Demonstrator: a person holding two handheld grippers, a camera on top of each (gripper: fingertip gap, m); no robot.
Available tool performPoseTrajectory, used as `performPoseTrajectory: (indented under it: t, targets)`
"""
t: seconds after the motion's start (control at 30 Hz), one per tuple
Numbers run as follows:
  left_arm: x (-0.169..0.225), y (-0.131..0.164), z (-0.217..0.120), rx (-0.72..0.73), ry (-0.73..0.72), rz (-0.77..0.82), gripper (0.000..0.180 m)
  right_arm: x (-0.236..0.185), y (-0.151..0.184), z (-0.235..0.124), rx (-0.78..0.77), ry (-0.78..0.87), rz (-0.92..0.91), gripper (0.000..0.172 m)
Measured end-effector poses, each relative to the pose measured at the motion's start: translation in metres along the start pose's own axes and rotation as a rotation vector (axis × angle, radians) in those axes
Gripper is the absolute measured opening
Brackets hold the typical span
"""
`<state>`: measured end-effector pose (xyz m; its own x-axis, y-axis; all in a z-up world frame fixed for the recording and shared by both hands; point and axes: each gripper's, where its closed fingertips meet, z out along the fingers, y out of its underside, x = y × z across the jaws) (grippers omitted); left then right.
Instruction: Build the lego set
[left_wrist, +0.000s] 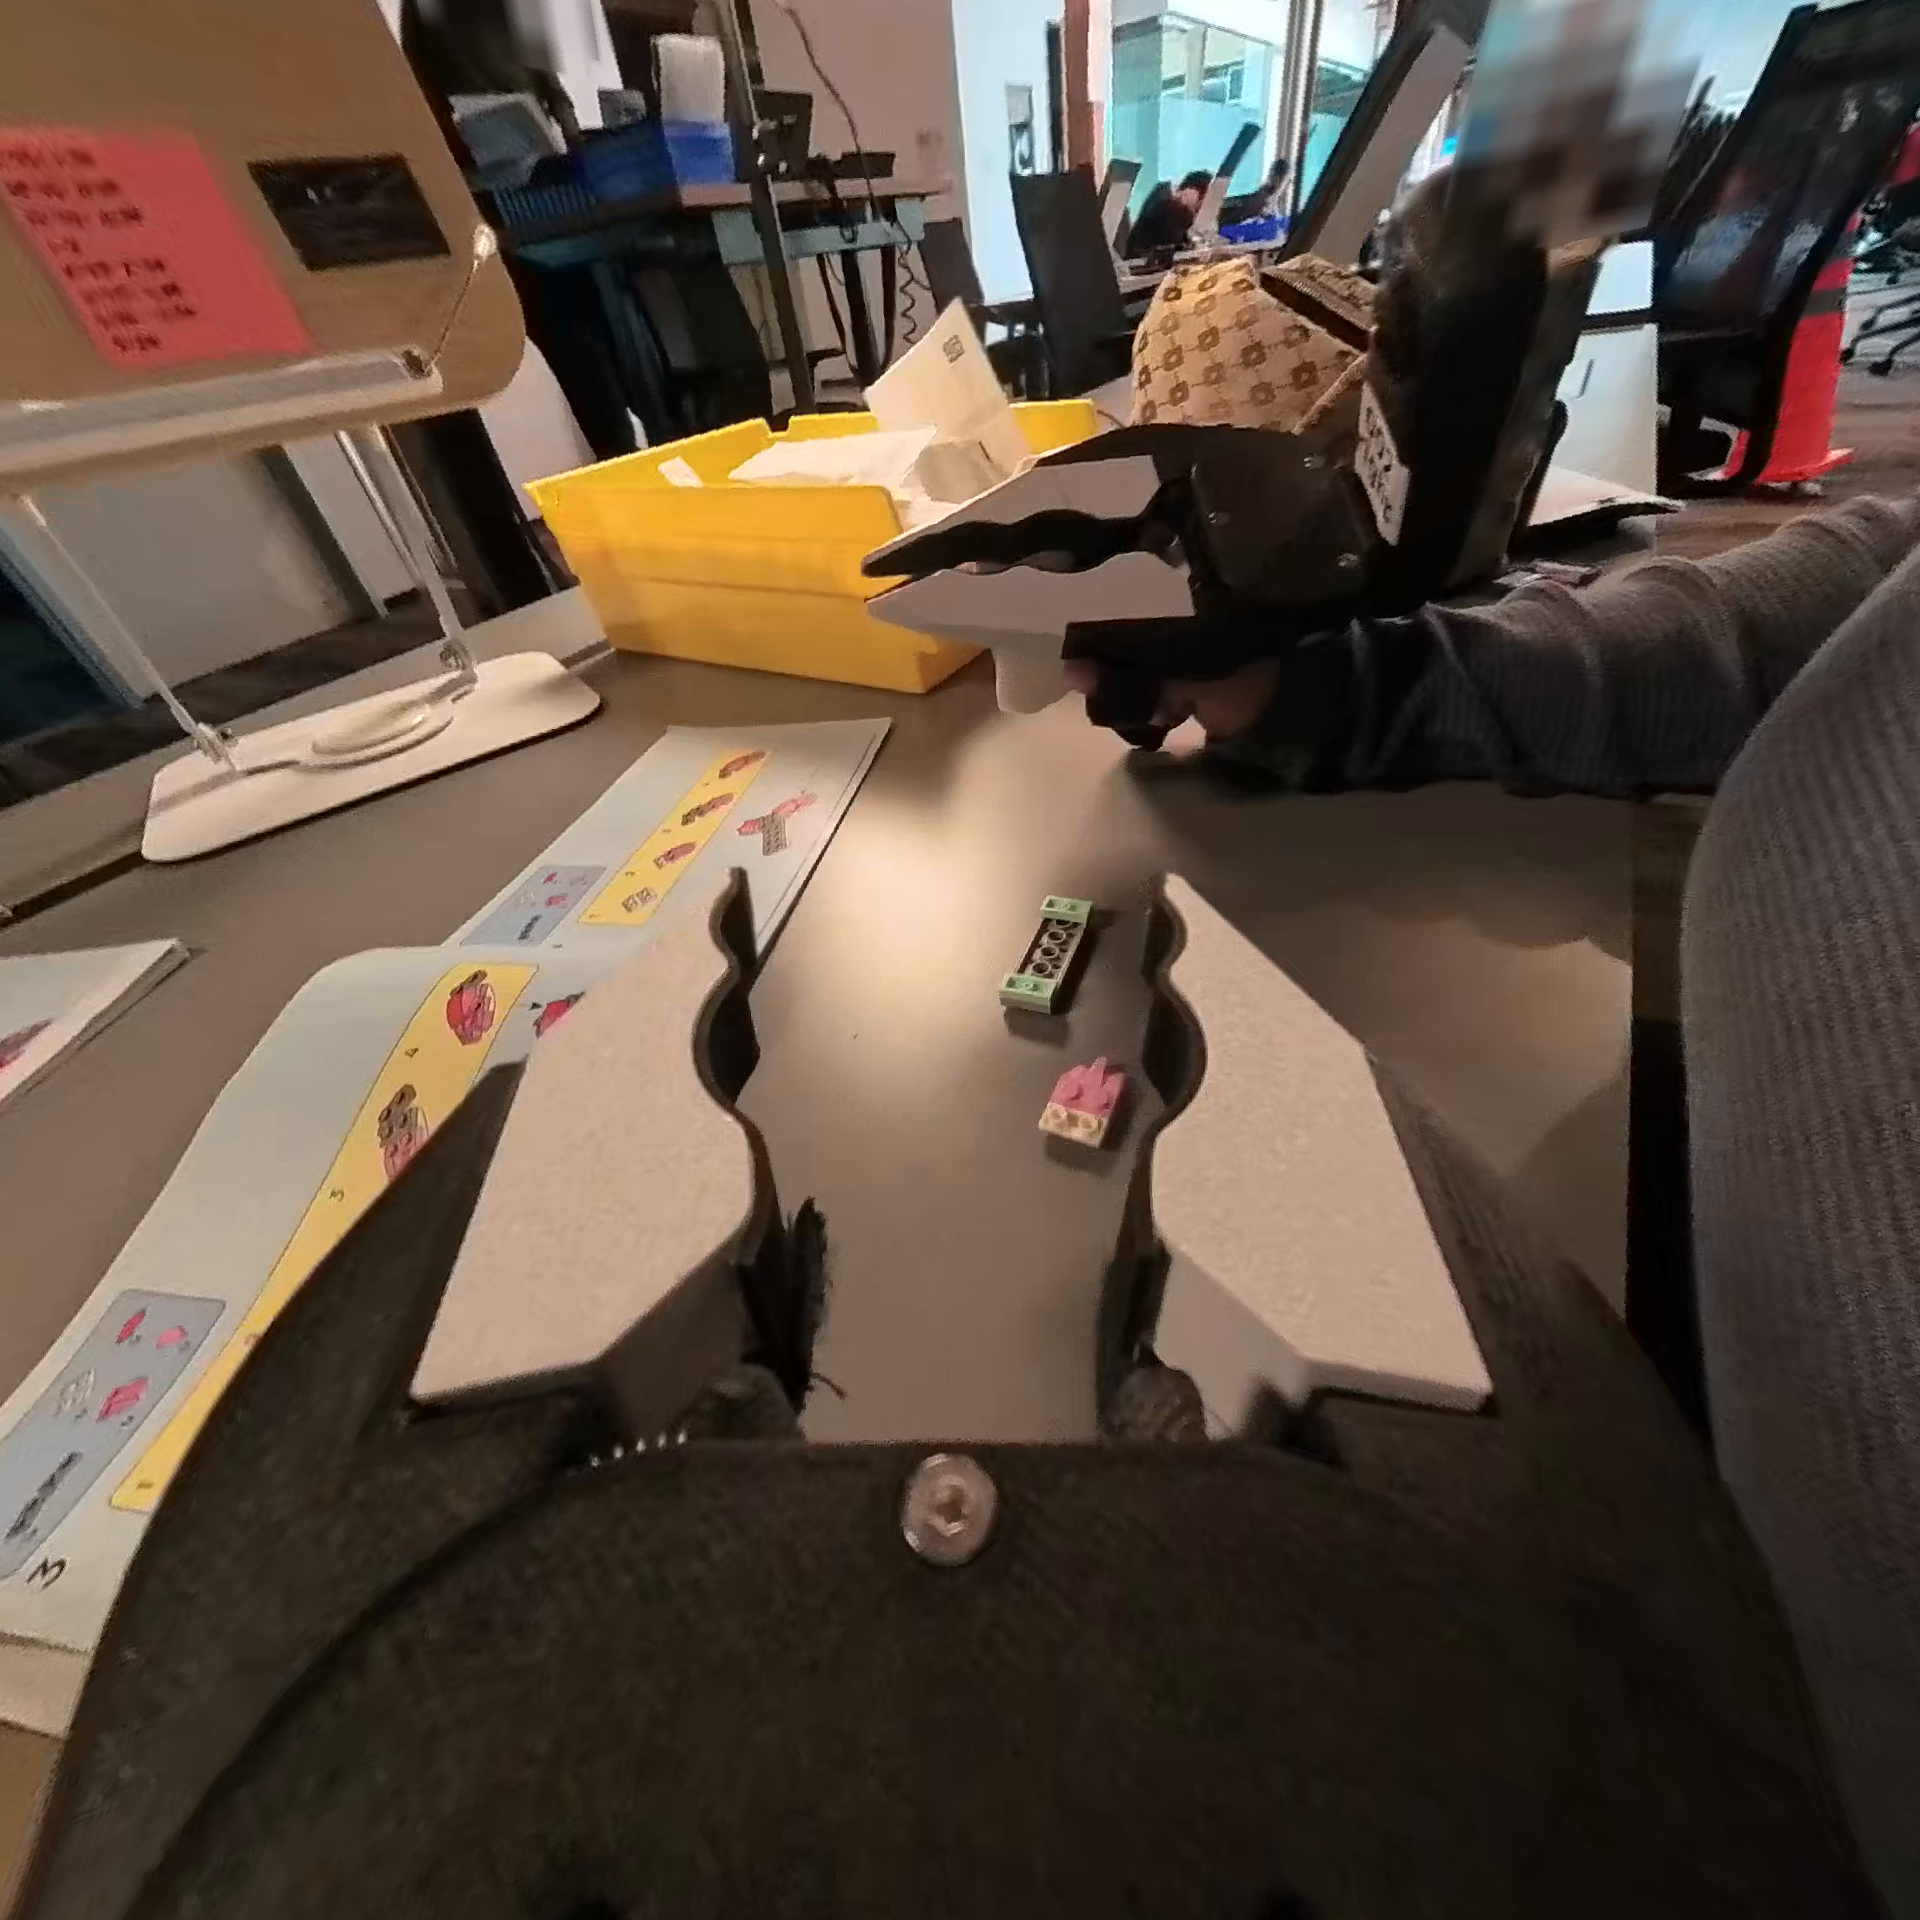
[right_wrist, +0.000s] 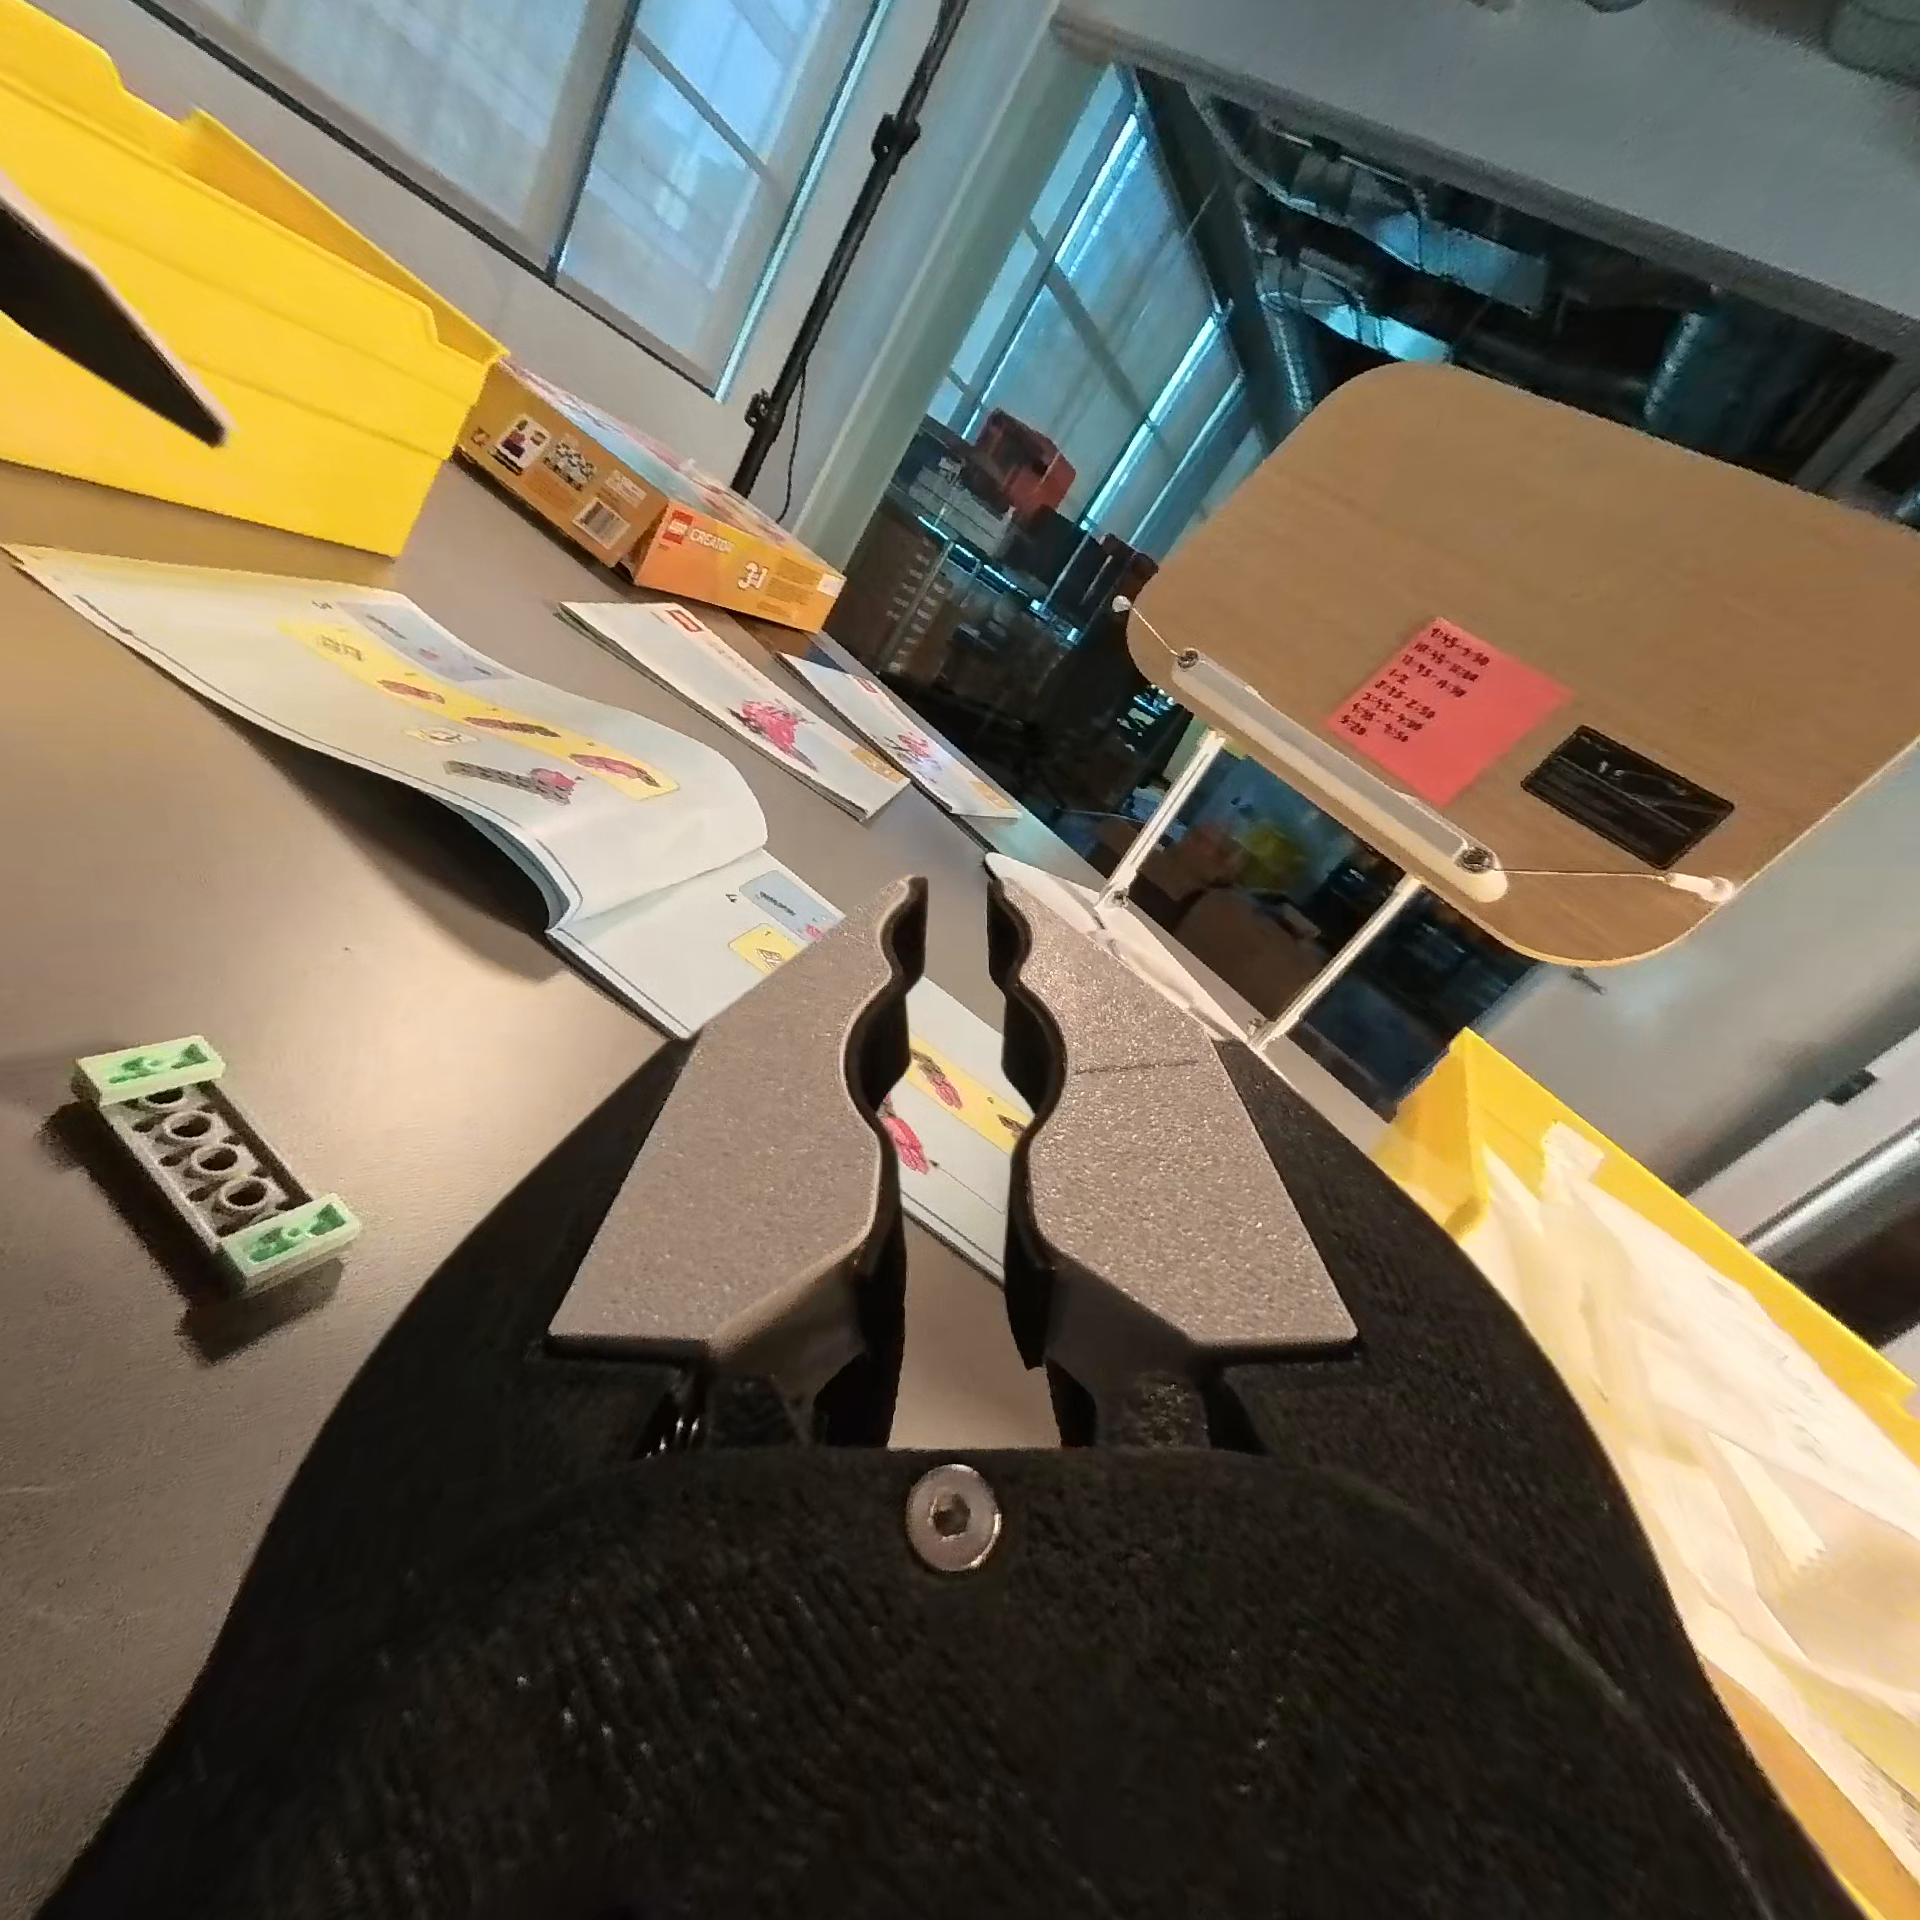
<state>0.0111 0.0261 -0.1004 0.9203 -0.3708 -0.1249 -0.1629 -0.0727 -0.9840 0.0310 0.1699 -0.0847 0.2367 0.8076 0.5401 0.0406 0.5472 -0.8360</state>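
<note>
One open instruction booklet (left_wrist: 665, 862), glossy paper, is seen flat toward the left bench edge. The left tool (left_wrist: 951, 935) is spread wide, nothing pinched. Two small plastic pieces lie on the bench (left_wrist: 935, 1195) between its fingers: one grey studded plate with mint-green ends (left_wrist: 1047, 953), one pink-and-cream brick (left_wrist: 1087, 1103). The right tool (right_wrist: 956, 914) is nearly pressed together, empty, a slit left. Two yellow plastic bins (right_wrist: 260, 343) are counted.

Dark grey table (left_wrist: 935, 1195), open booklet (right_wrist: 582, 769), grey-green brick (left_wrist: 1046, 954), pink piece (left_wrist: 1086, 1101), yellow bin (left_wrist: 727, 561)
</note>
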Motion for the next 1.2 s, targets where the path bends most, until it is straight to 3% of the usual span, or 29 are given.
performPoseTrajectory:
  t: [0.43, 0.67, 0.77, 0.83, 0.93, 1.0, 1.07, 1.2]
  targets:
    - [0.016, -0.018, -0.011, 0.079, 0.022, 0.026, 0.074, 0.006, 0.001, 0.000, -0.012, 0.046, -0.028, 0.006]
    - [0.050, -0.077, -0.091, 0.192, 0.045, 0.021, 0.070, 0.021, -0.004, -0.008, 0.019, 0.116, 0.003, 0.007]
    - [0.020, -0.109, -0.138, 0.292, -0.139, 0.032, 0.079, 0.022, -0.004, -0.007, 0.018, 0.115, 0.016, 0.007]
    - [-0.016, -0.119, -0.175, 0.295, -0.351, 0.074, 0.081, 0.021, -0.004, -0.007, 0.022, 0.111, 0.020, 0.007]
    - [-0.085, -0.112, -0.246, 0.212, -0.766, 0.017, 0.078, 0.020, -0.005, -0.007, 0.024, 0.109, 0.018, 0.007]
    - [-0.119, -0.099, -0.288, 0.138, -0.954, -0.087, 0.075, 0.024, -0.008, -0.009, 0.035, 0.136, 0.012, 0.007]
    - [-0.140, -0.085, -0.312, 0.093, -1.007, -0.214, 0.075, 0.033, -0.014, -0.014, 0.060, 0.199, -0.013, 0.007]
    - [-0.154, -0.058, -0.314, 0.023, -0.907, -0.454, 0.069, 0.040, -0.015, -0.017, 0.057, 0.238, -0.018, 0.007]
